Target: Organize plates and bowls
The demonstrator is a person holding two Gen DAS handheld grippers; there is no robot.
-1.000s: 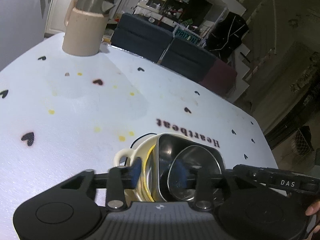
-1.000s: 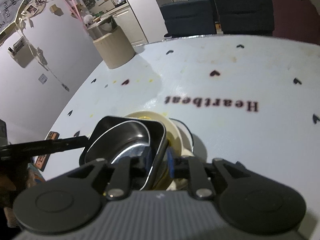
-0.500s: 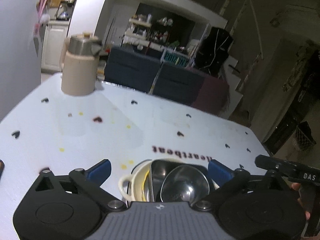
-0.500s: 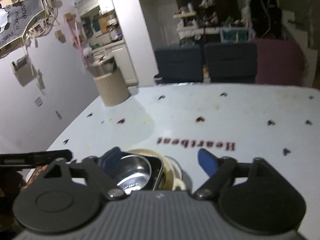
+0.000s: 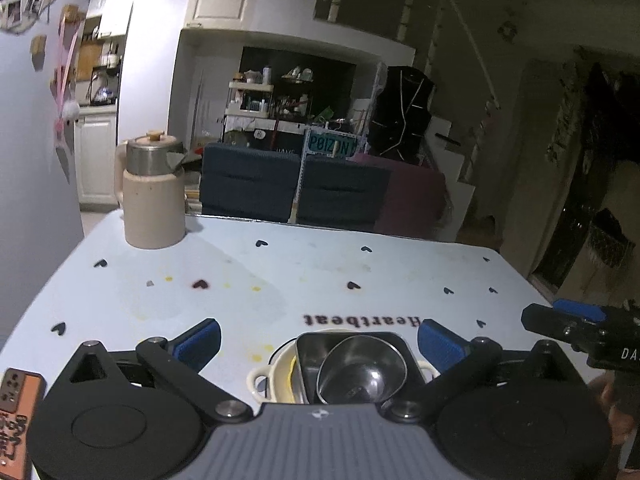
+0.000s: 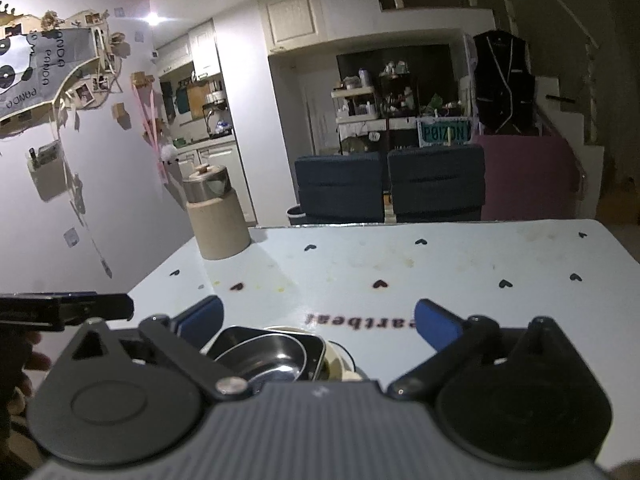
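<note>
A stack of dishes sits on the table's near edge: a cream bowl with small handles (image 5: pixel 276 376), a square steel dish (image 5: pixel 316 350) in it, and a round steel bowl (image 5: pixel 360 372) on top. The stack also shows in the right wrist view (image 6: pixel 276 354). My left gripper (image 5: pixel 320 340) is open and empty, raised above and behind the stack. My right gripper (image 6: pixel 318 322) is open and empty, also raised above the stack. The right gripper's fingertip (image 5: pixel 576 314) shows at the right of the left wrist view.
A beige thermos jug (image 5: pixel 154 196) stands at the table's far left corner. The pale blue tablecloth (image 5: pixel 360 272) has black hearts and the word "Heartbeat". An orange-labelled box (image 5: pixel 18 408) lies at the near left. Dark blue chairs (image 5: pixel 296 188) stand beyond the far edge.
Both grippers were shut on the stack's rims one second ago. They have opened, let go and pulled up and back. The stack stays on the table.
</note>
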